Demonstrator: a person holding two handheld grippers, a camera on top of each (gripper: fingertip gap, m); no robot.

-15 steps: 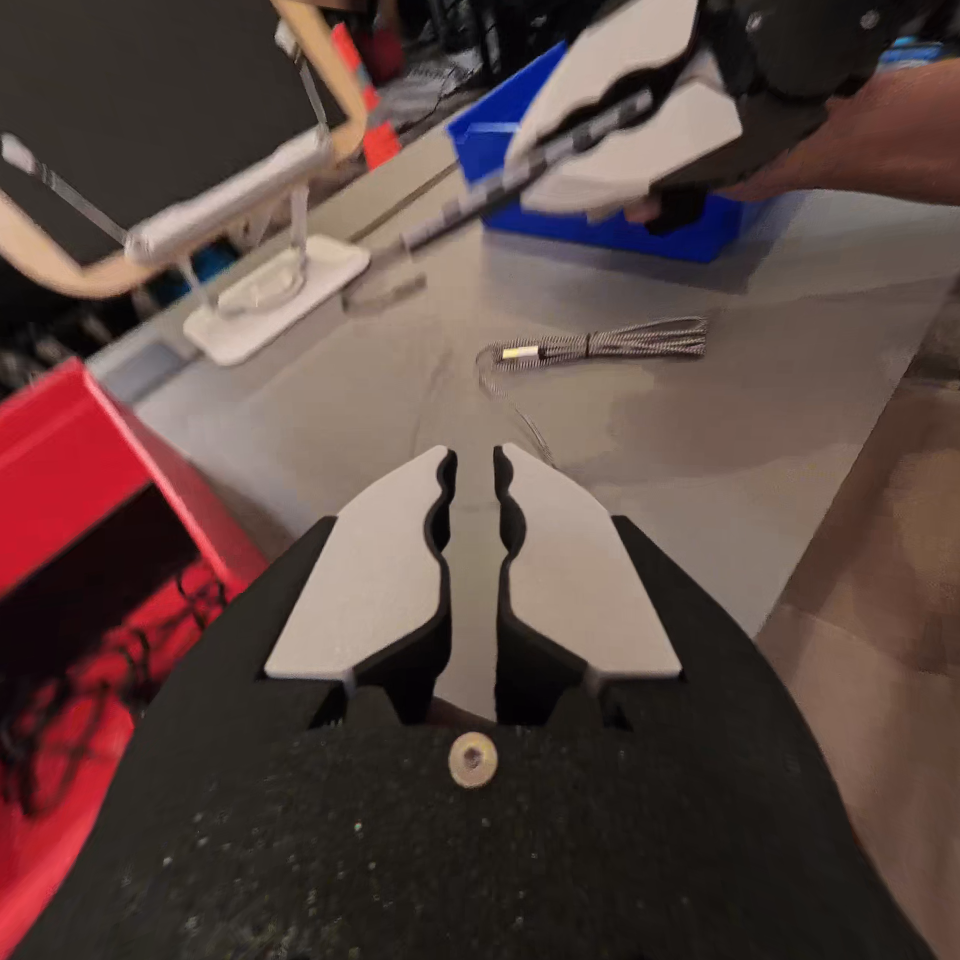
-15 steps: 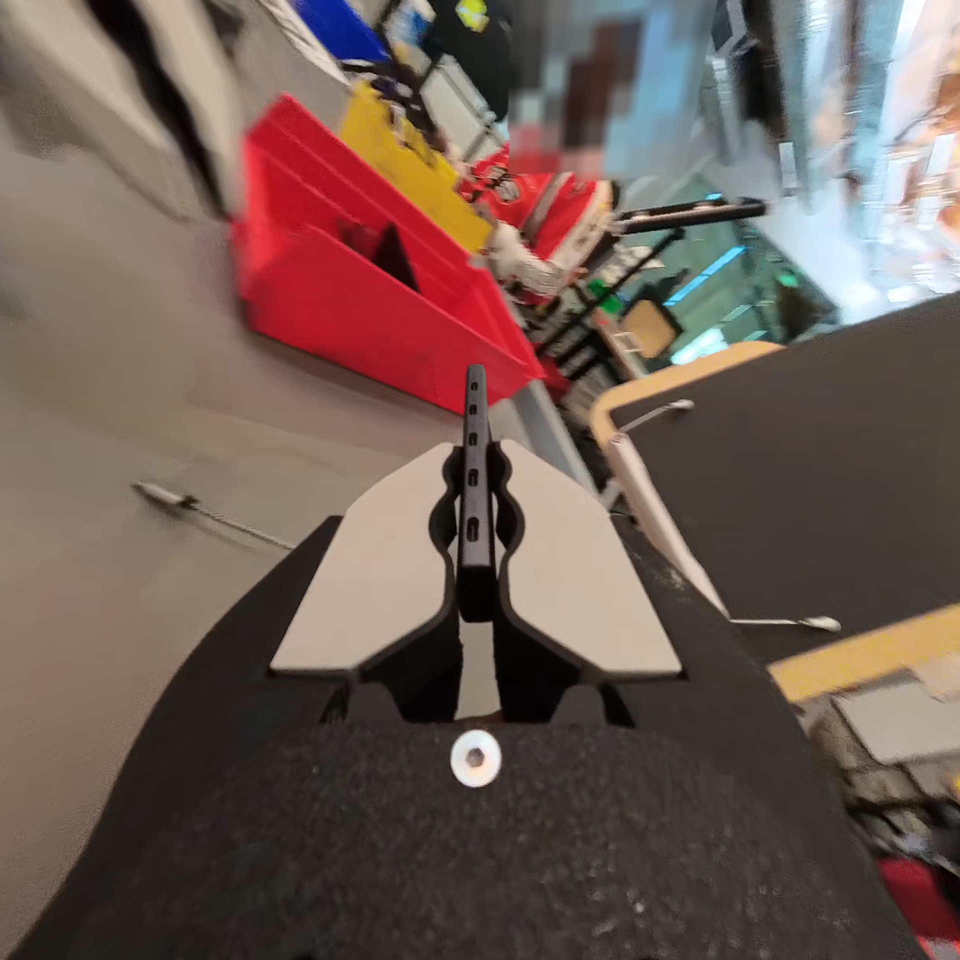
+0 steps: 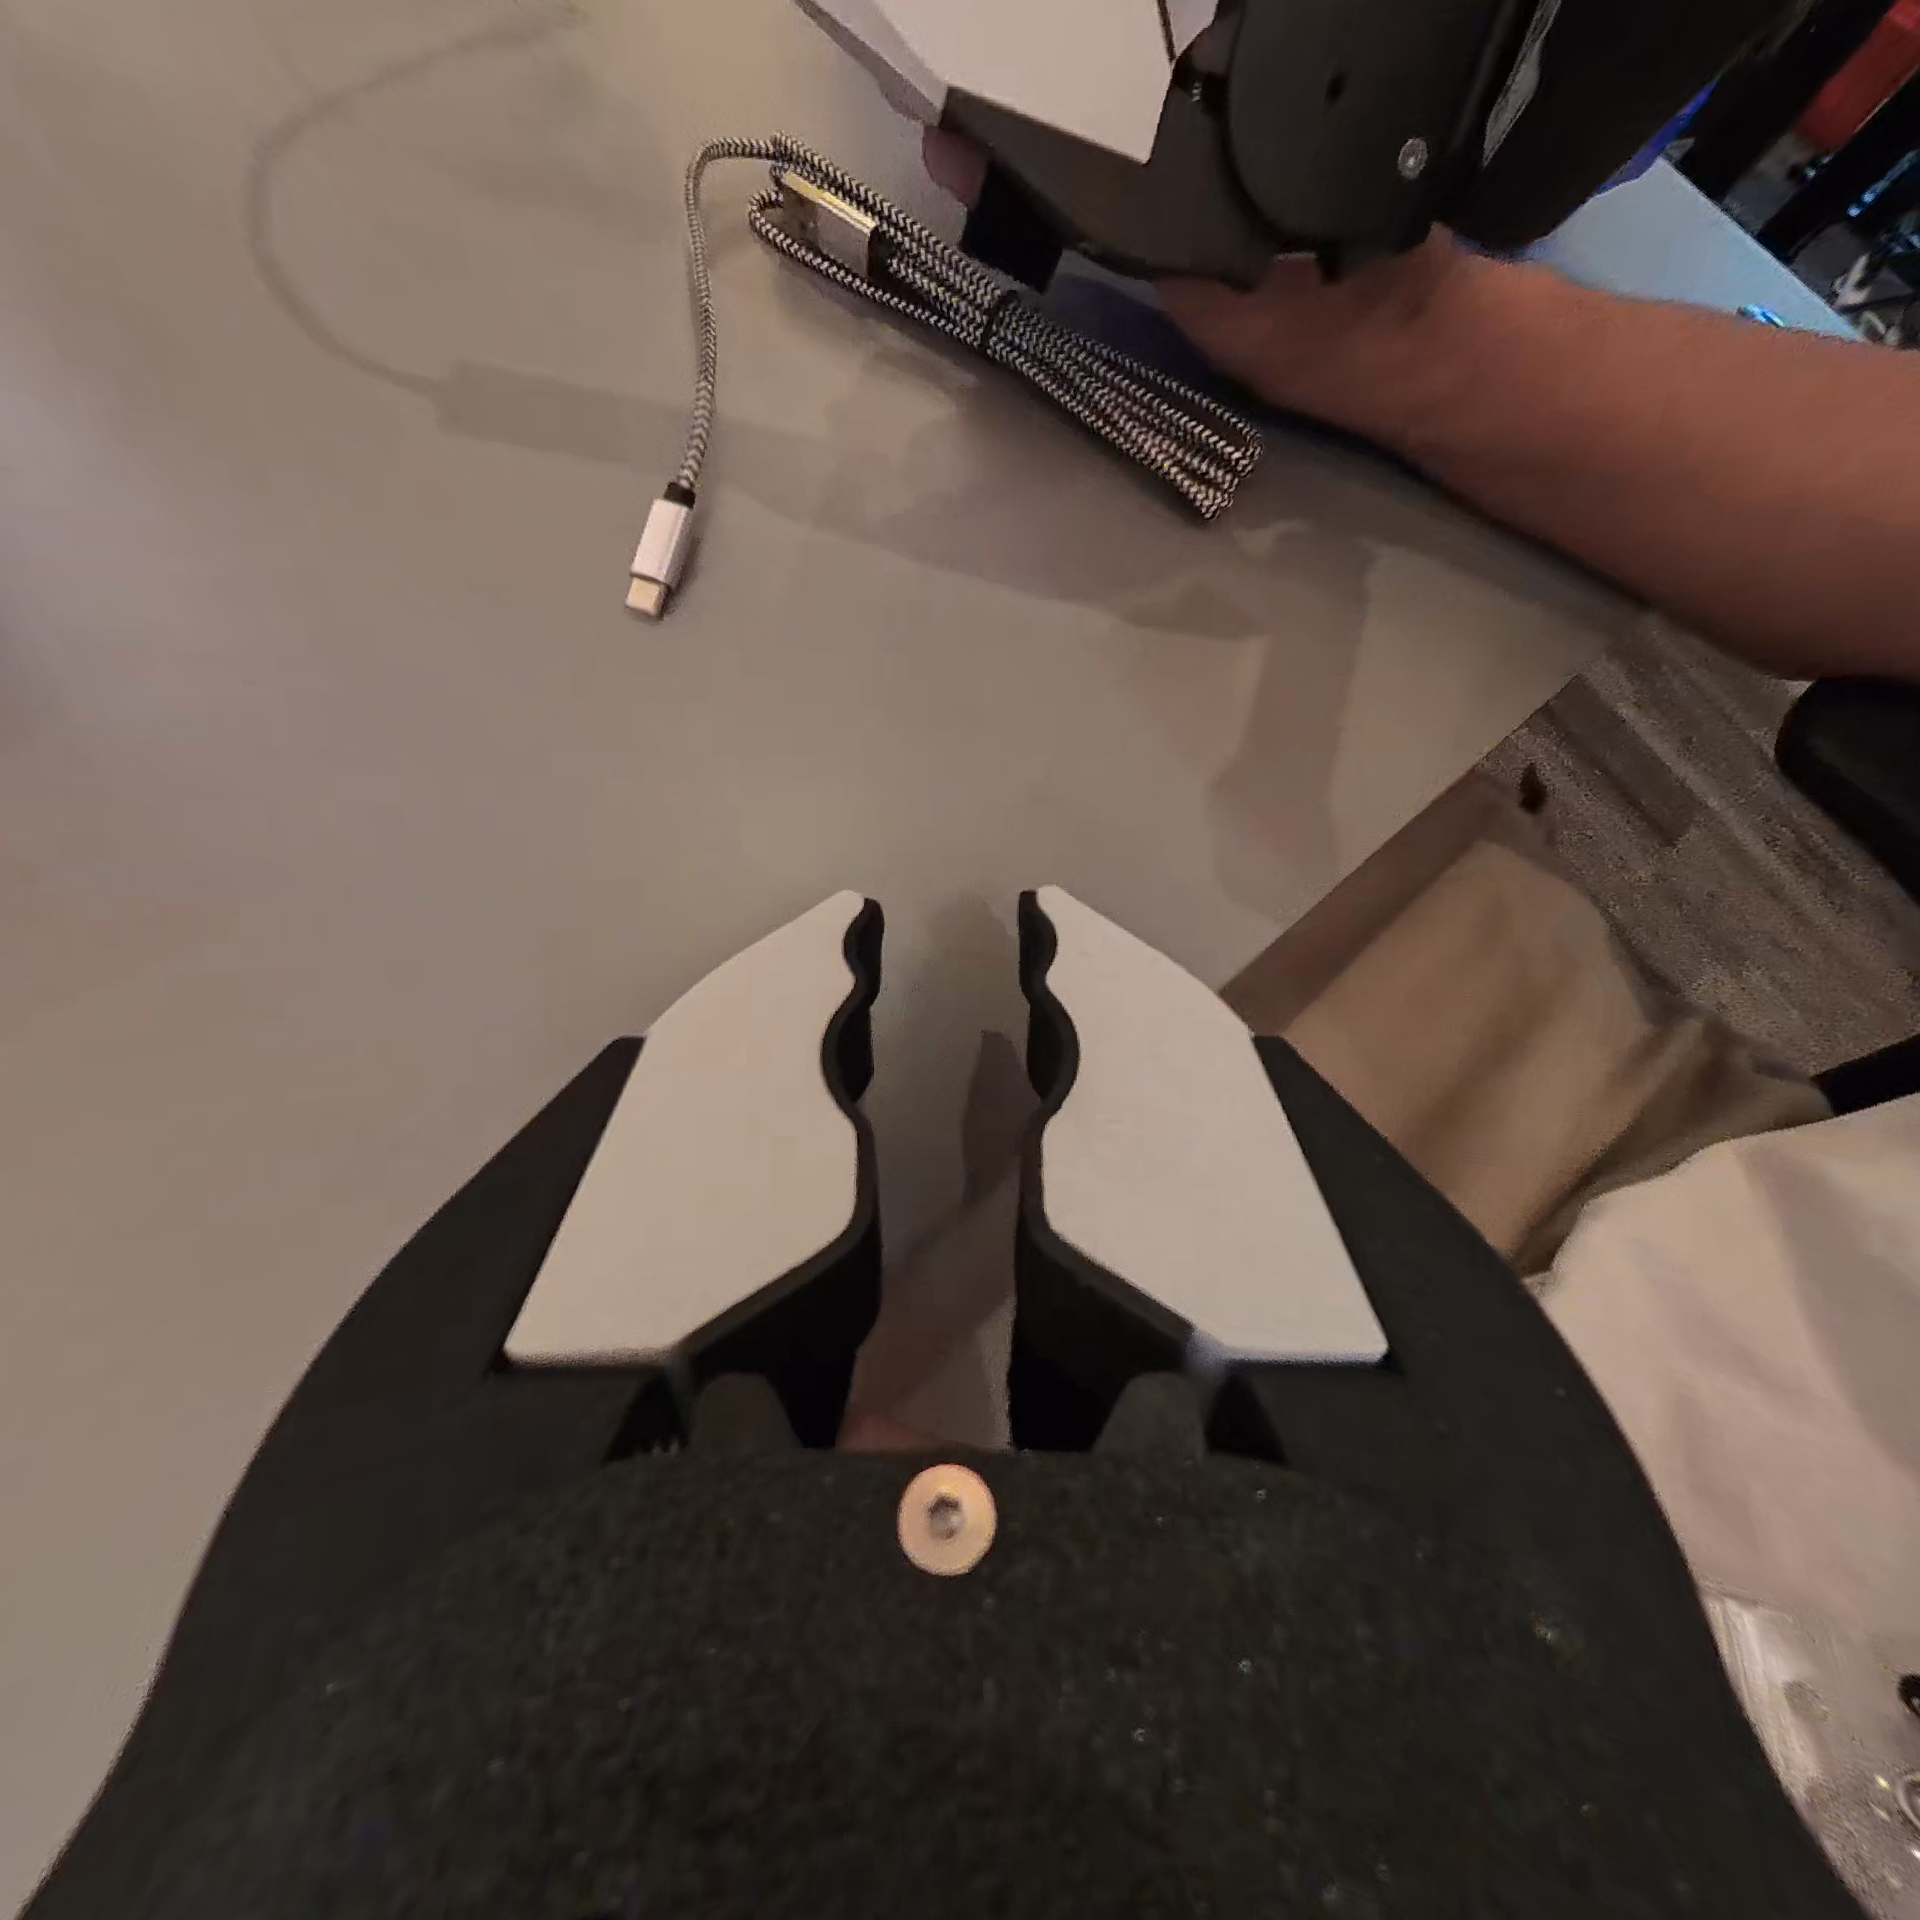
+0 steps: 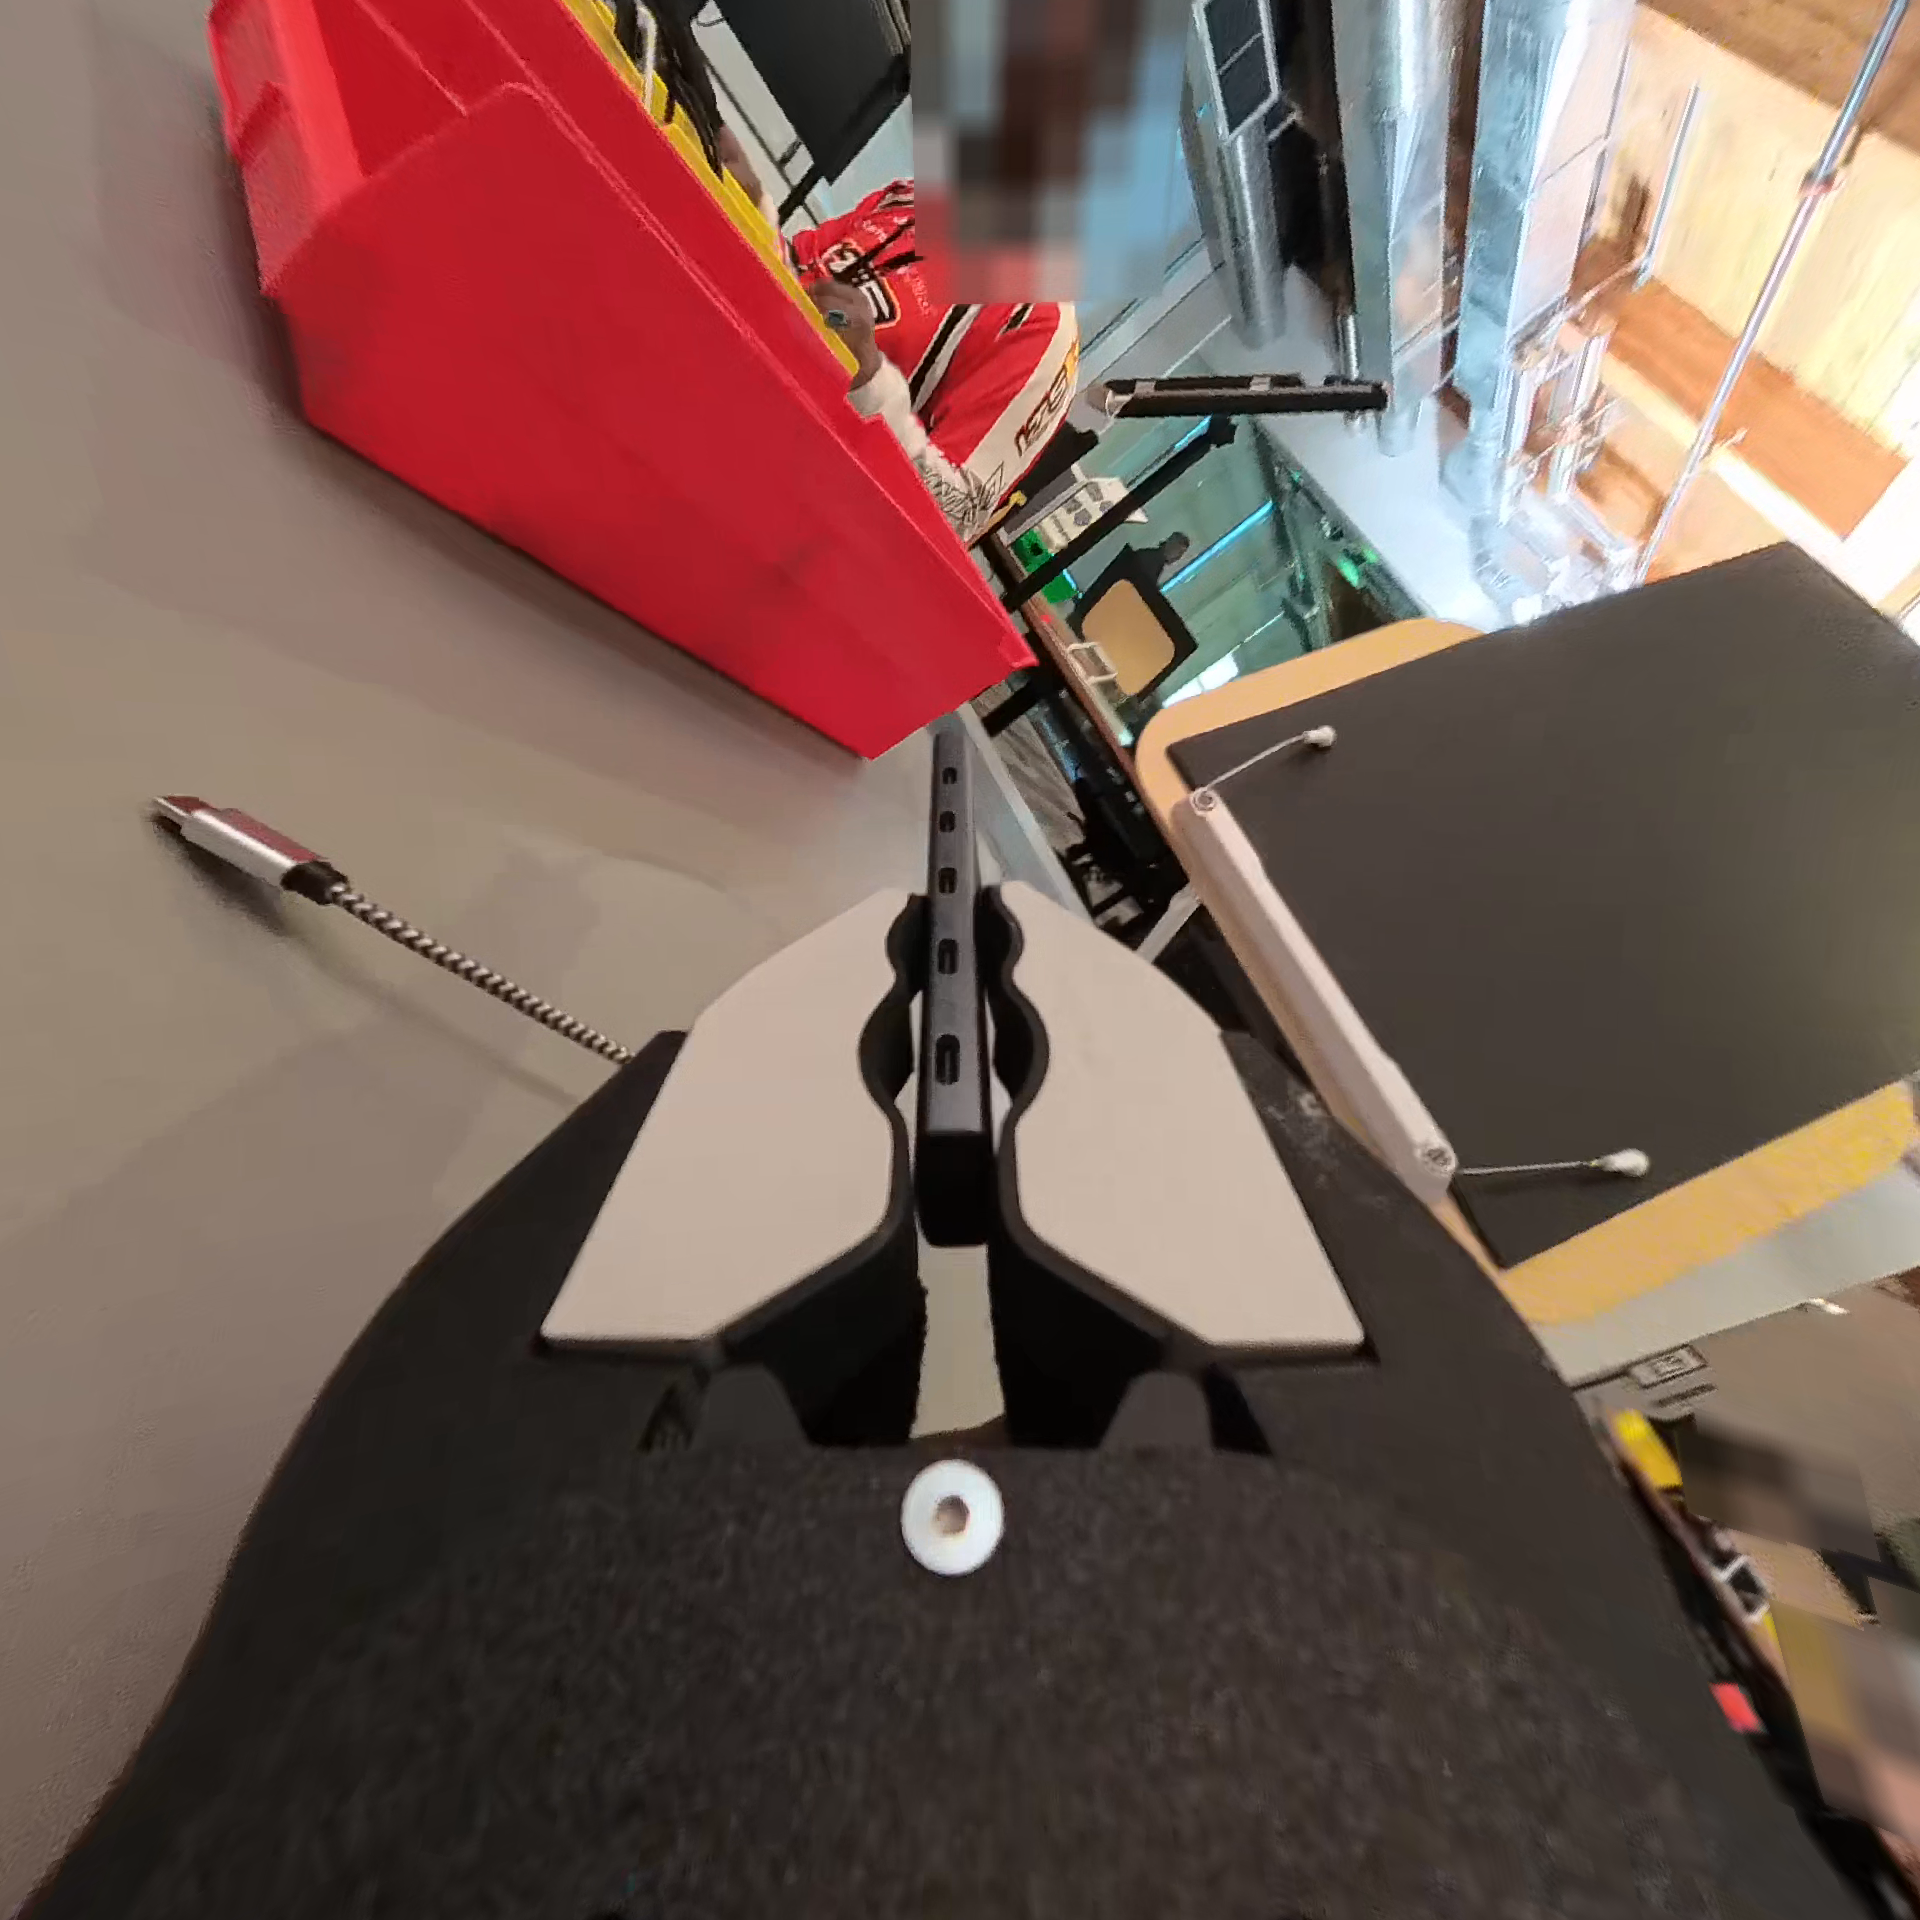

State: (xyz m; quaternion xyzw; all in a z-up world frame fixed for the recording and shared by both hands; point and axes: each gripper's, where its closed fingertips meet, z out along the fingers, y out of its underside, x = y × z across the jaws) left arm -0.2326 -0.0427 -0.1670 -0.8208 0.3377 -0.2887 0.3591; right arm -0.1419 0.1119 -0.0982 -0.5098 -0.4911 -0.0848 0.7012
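The braided cable (image 3: 717,343) serves as the landmark throughout. It lies on the grey table (image 3: 312,831): most of its length is folded into a tidy bundle (image 3: 1091,364), while one free end runs out to a silver plug (image 3: 657,556) that rests flat on the tabletop, clear of the bundle and so open to a grip from above.

Left gripper (image 3: 948,914): on the near side of the cable, well short of the silver plug, above the table edge. Its fingers stand spread with a clear gap between them and nothing held.

Right gripper (image 4: 951,914): pressed together on a thin black hub (image 4: 951,997), a flat bar with a row of small ports along its upward-facing narrow edge. The bar is pinched by its two broad faces, which leaves the ports exposed. In the right wrist view the silver plug (image 4: 234,836) lies on the table to the left of this gripper, near but apart from it.

Beyond the cable's plug stands a red bin (image 4: 582,395). In the left wrist view the person's forearm (image 3: 1558,416) passes just beside the bundle.
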